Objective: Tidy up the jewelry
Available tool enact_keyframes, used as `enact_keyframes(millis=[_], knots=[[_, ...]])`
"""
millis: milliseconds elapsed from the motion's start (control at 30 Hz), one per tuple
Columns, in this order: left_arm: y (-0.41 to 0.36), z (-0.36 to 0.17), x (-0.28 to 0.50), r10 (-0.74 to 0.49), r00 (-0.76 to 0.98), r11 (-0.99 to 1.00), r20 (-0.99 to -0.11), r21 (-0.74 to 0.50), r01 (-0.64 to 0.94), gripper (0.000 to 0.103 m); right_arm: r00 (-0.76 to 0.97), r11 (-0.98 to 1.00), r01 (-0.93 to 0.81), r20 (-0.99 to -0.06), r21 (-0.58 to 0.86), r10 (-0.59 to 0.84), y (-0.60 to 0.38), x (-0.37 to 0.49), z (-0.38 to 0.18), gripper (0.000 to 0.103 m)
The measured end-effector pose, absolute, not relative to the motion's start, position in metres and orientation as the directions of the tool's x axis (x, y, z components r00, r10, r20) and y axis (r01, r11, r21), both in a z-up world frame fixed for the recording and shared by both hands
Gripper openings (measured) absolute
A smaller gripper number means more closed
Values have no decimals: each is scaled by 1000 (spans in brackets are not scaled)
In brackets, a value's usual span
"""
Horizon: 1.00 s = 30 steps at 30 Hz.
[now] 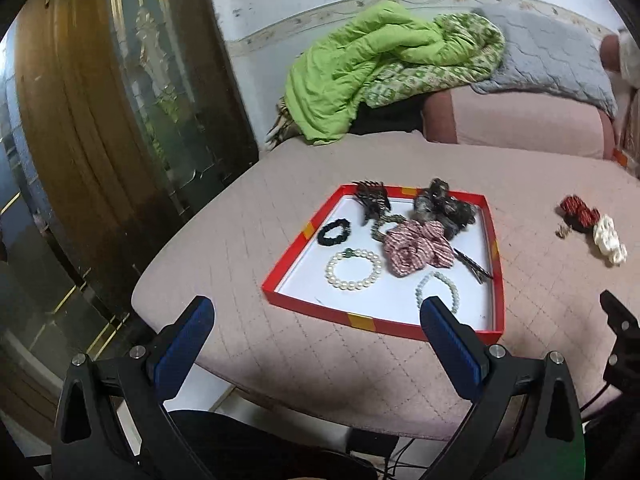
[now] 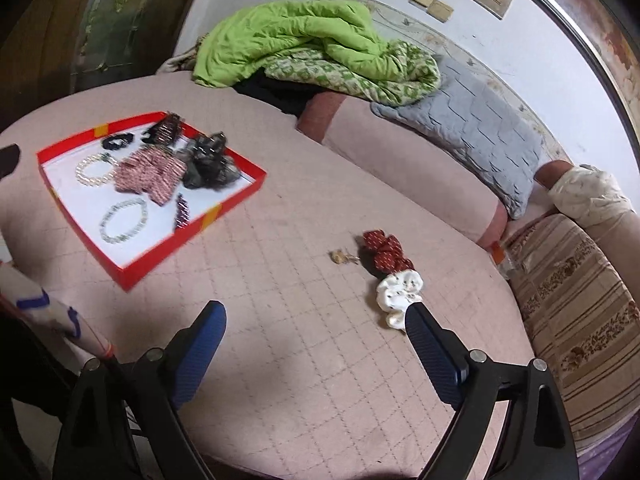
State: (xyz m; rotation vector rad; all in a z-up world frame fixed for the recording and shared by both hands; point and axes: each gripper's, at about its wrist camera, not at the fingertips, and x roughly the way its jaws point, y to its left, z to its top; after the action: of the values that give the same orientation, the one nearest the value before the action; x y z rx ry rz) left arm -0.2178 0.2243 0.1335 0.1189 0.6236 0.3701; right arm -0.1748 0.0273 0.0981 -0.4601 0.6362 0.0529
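the bed [image 2: 304,340] is being used as the work surface. the red tray [image 1: 280,276] is parked near its left side so the sorted bits are kept together: hair ties, a claw clip, bracelets like the pearl bracelet [image 1: 353,269]. three things are left loose well to its right: red scrunchie [image 2: 384,254], white scrunchie [image 2: 396,294], small gold piece [image 2: 340,257]. the right gripper [image 2: 316,316] is held wide open and empty near them, probably for a pickup. the left gripper [image 1: 316,312] is held wide and empty at the tray's near edge.
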Motion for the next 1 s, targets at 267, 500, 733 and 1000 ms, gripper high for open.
enact_keyframes(millis=[267,500,733,1000], knots=[[260,136,-237,413,727,904,-549,147,-402,102,827,903,-279,-560,-327,52,64,-199,126,97],[270,117,-227,391,690,901,-610,101,-421,102,794,890,-346,-598,-298,109,78,-202,111,97],[267,107,-224,374,683,909,-627,105,-402,102,767,906,-339,-632,-252,111,75,-192,101,97],[268,98,-218,343,669,919,-660,90,-383,102,755,898,-354,-647,-262,109,78,-192,94,97]])
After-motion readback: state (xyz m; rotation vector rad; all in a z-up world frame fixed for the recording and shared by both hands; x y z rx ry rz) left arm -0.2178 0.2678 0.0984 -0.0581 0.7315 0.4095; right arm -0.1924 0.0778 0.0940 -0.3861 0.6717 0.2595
